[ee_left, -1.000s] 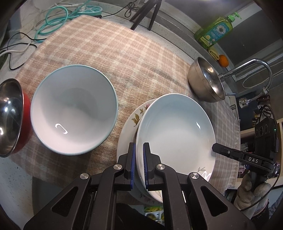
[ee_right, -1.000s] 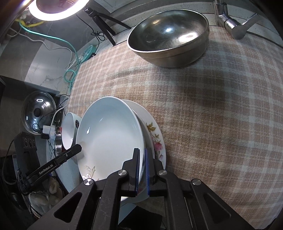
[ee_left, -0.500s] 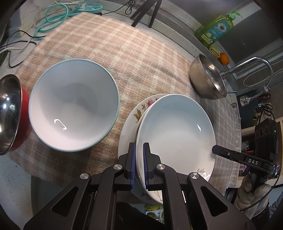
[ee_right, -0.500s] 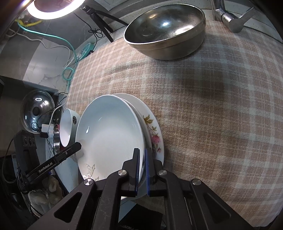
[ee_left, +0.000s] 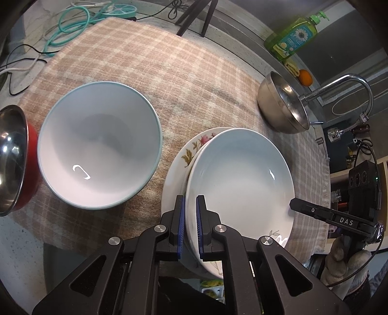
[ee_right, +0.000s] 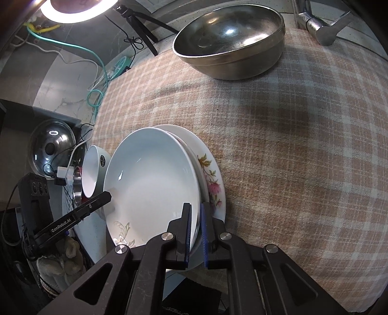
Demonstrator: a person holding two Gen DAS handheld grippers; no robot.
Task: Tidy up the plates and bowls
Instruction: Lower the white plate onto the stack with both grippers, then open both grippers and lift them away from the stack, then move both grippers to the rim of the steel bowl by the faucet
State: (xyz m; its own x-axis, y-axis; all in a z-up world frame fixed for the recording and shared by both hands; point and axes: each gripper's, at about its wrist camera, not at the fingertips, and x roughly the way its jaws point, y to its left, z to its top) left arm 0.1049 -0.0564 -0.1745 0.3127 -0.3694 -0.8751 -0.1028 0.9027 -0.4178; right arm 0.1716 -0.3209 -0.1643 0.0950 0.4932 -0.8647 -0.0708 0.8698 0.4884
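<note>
A deep white plate [ee_left: 240, 179] lies on a flowered plate [ee_left: 179, 164], both overhanging the near edge of the checked cloth [ee_left: 169, 72]. My left gripper [ee_left: 190, 213] is shut on the white plate's near rim. My right gripper [ee_right: 196, 224] is shut on the same white plate [ee_right: 150, 179] at its opposite rim; the flowered plate [ee_right: 213, 177] shows beside it. Each gripper also shows in the other's view, at the plate's far edge. A white bowl with a teal rim [ee_left: 97, 145] stands left of the plates. A steel bowl [ee_left: 281, 109] stands at the far right.
A red-sided steel bowl [ee_left: 14, 160] sits at the left edge. A green soap bottle [ee_left: 291, 38], an orange [ee_left: 305, 77] and a tap [ee_left: 339, 84] are behind the cloth. Cables [ee_left: 68, 26] and a tripod [ee_left: 194, 14] lie at the back. A pot lid [ee_right: 52, 147] lies off to the left.
Both grippers and the held white plate have moved forward over the cloth with the flowered plate under it. The jaws stay shut on the rim.
</note>
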